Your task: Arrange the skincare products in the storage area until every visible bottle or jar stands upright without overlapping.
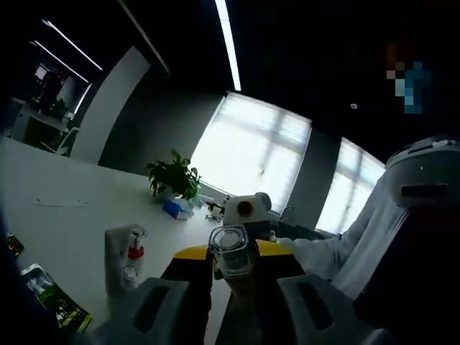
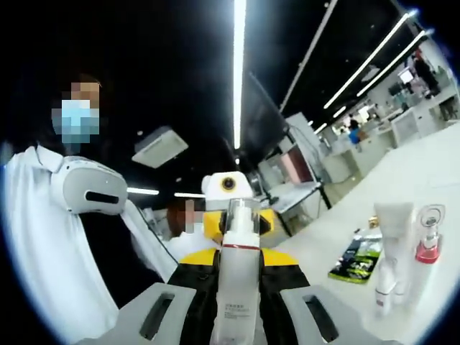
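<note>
In the left gripper view, a white table (image 1: 65,194) carries a leafy potted plant (image 1: 174,177) far off, a small blue pack (image 1: 172,209) beside it, and a printed green packet (image 1: 54,302) near the edge. A pale tube (image 1: 117,253) and a clear red-collared bottle (image 1: 136,248) stand upright, just beside each other. The left gripper (image 1: 233,287) points up over the table, its jaws closed on a clear glass jar (image 1: 231,250). The other gripper (image 1: 244,209) faces it from behind the jar.

In the right gripper view, the right gripper (image 2: 237,305) clamps a smooth white spray bottle (image 2: 237,280) with a red band, upright. A person in white (image 2: 43,244) stands left. On the table (image 2: 424,172) right, a white tube (image 2: 392,241) and a red-collared pump bottle (image 2: 428,248) stand upright side by side, a dark sachet (image 2: 357,257) lying near.
</note>
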`<state>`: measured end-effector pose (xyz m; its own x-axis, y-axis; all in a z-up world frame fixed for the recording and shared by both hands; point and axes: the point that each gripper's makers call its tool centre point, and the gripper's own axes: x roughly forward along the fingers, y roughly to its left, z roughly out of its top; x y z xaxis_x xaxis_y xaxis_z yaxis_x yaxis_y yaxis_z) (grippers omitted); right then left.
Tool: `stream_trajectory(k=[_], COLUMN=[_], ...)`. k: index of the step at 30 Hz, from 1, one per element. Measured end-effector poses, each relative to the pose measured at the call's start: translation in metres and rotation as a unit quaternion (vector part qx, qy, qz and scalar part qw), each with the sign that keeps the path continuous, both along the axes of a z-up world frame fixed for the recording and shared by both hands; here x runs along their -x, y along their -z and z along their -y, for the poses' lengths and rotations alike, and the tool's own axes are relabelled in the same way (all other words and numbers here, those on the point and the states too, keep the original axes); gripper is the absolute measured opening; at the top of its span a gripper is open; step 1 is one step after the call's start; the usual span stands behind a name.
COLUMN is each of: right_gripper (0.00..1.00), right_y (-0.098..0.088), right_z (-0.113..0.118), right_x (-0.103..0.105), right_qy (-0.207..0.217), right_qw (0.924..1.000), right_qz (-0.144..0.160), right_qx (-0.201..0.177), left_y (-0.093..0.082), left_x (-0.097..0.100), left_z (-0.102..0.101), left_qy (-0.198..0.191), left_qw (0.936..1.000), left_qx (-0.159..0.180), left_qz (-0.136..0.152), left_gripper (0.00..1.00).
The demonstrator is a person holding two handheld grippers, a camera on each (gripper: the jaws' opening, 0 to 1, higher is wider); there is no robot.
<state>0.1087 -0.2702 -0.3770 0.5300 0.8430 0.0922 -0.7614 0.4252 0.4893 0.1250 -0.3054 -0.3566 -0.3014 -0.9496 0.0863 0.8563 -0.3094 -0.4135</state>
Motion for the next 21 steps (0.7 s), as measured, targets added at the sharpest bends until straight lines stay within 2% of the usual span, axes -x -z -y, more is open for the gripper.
stream_trajectory(k=[5, 6, 7, 8, 14, 17, 21], right_gripper=[0.14, 0.14, 0.14, 0.14, 0.16, 0.16, 0.16], right_y=[0.004, 0.019, 0.023, 0.026, 0.035, 0.043, 0.051], right_z=[0.003, 0.003, 0.003, 0.003, 0.016, 0.020, 0.023], right_x=[-0.001, -0.004, -0.005, -0.005, -0.014, -0.018, -0.023], right_qy=[0.000, 0.007, 0.010, 0.012, 0.044, 0.057, 0.075], right_qw=[0.9999, 0.9984, 0.9979, 0.9975, 0.9947, 0.9901, 0.9827], right_qz=[0.007, 0.001, -0.003, -0.004, -0.006, -0.005, -0.009], right_qx=[0.009, 0.055, 0.064, 0.070, 0.093, 0.128, 0.169], left_y=[0.005, 0.015, 0.021, 0.023, 0.030, 0.037, 0.045], left_x=[0.000, 0.000, 0.000, 0.001, -0.005, -0.011, -0.017], left_z=[0.002, 0.006, 0.007, 0.007, 0.012, 0.012, 0.012], left_qy=[0.001, -0.007, -0.009, -0.009, -0.035, -0.045, -0.061], left_qw=[0.9994, 0.9989, 0.9981, 0.9977, 0.9964, 0.9952, 0.9920], left_qx=[-0.021, -0.047, -0.058, -0.062, -0.070, -0.080, -0.095], left_qz=[-0.026, -0.003, 0.019, 0.027, 0.032, 0.035, 0.058], left_gripper=[0.15, 0.14, 0.14, 0.14, 0.14, 0.14, 0.14])
